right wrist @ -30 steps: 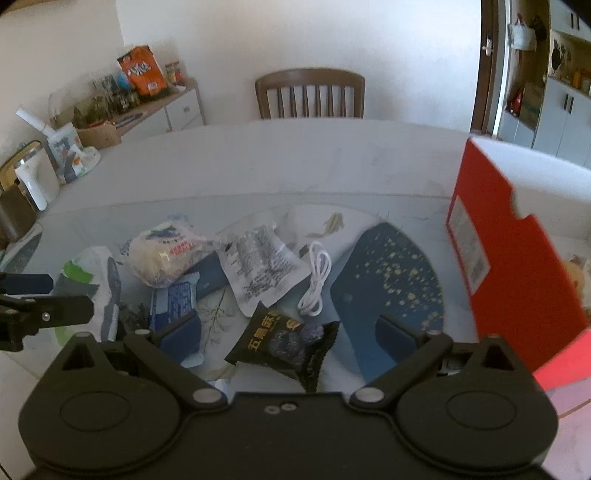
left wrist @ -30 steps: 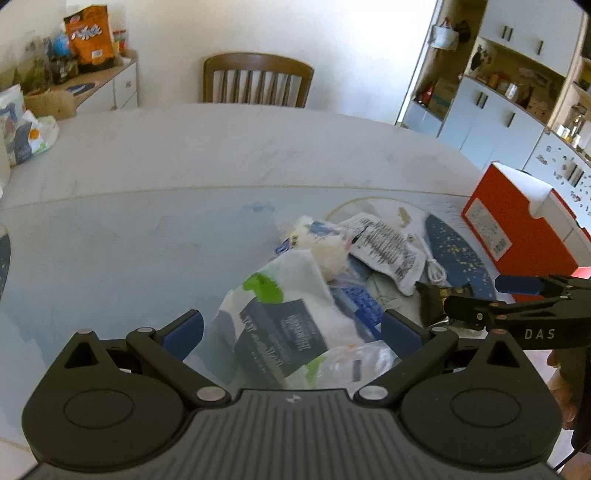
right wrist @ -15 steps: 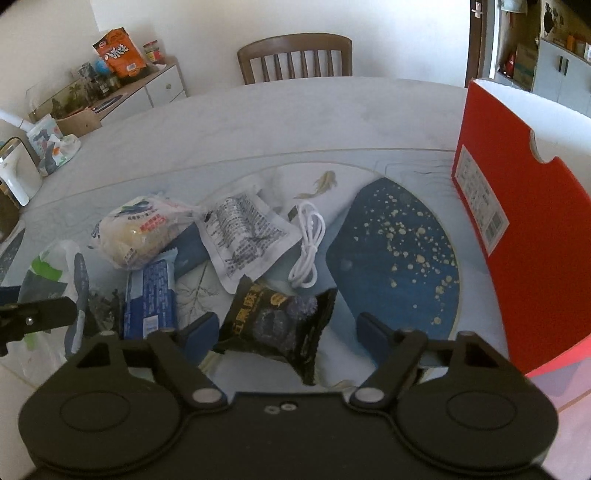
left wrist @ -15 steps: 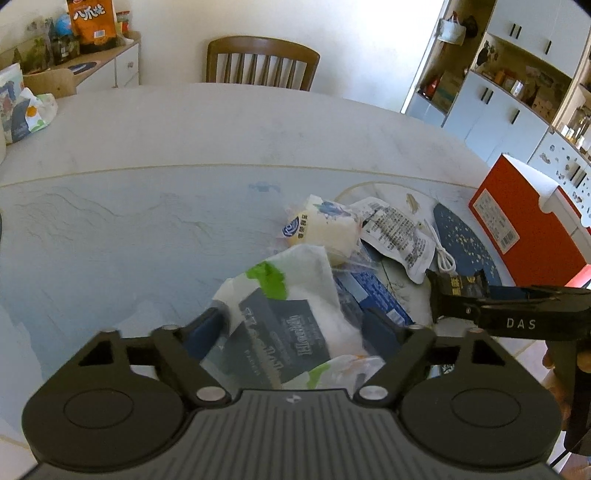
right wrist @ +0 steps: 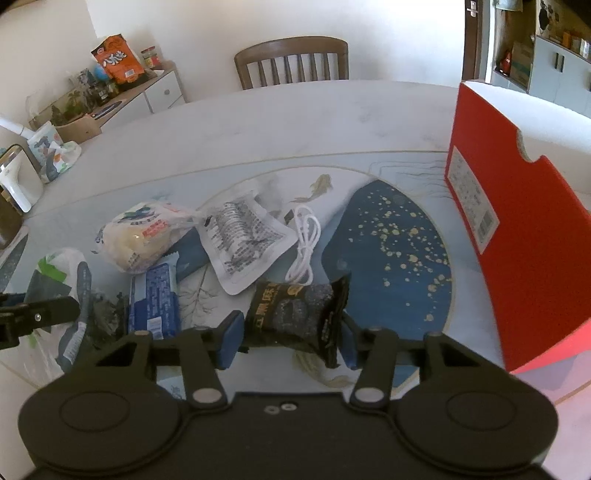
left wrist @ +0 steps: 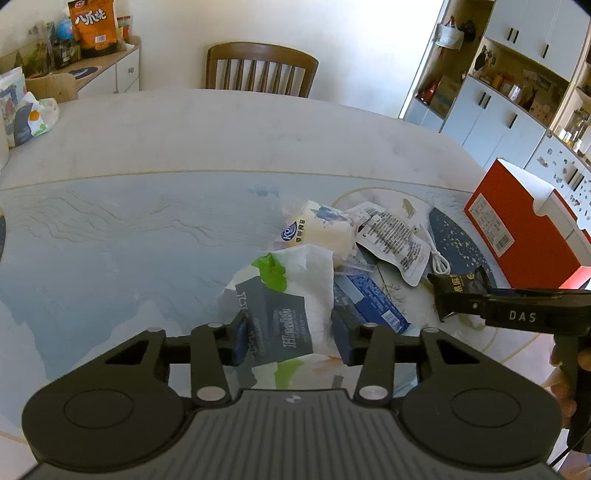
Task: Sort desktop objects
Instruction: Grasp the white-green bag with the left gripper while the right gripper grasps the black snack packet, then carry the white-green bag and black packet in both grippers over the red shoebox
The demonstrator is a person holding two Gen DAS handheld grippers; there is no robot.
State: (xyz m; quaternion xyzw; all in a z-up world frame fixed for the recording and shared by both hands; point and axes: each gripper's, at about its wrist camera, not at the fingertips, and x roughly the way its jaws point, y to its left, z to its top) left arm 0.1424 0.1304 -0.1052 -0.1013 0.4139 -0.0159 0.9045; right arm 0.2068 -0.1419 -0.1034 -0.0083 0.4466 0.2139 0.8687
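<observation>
Both grippers have pulled their fingers in since a second ago, when they stood wide. Closest to the near edge of the desk point(left wrist: 155, 140), the left gripper point(left wrist: 291, 338) has its blue fingers point(left wrist: 239, 338) on each side of a white tissue pack point(left wrist: 288, 295) with a dark label and green patches; the jaws are closing, and the pads look to be touching the soft wrap, though how hard they press I cannot tell. Beside it, toward the right edge, the right gripper point(right wrist: 291, 341) has its fingers point(right wrist: 229, 341) around a black snack pack point(right wrist: 299, 314) with gold letters. These jaws are closing too, and the pads sit right at the two ends of the pack. Just past the tissue pack lies a blue wrapper bar point(right wrist: 155, 299), flat on the desk. A bit further lie a bun in a clear bag point(right wrist: 142, 236) and a white pouch with small black print point(right wrist: 243, 240), which touch each other. A coiled white cable point(right wrist: 304, 245) lies just beside the pouch. A red box point(right wrist: 517, 236) stands upright near the right edge. At the far edge stands a brown wooden chair point(left wrist: 260, 70). Off to the left, a low cabinet point(left wrist: 110, 74) holds an orange snack bag point(left wrist: 92, 26).
</observation>
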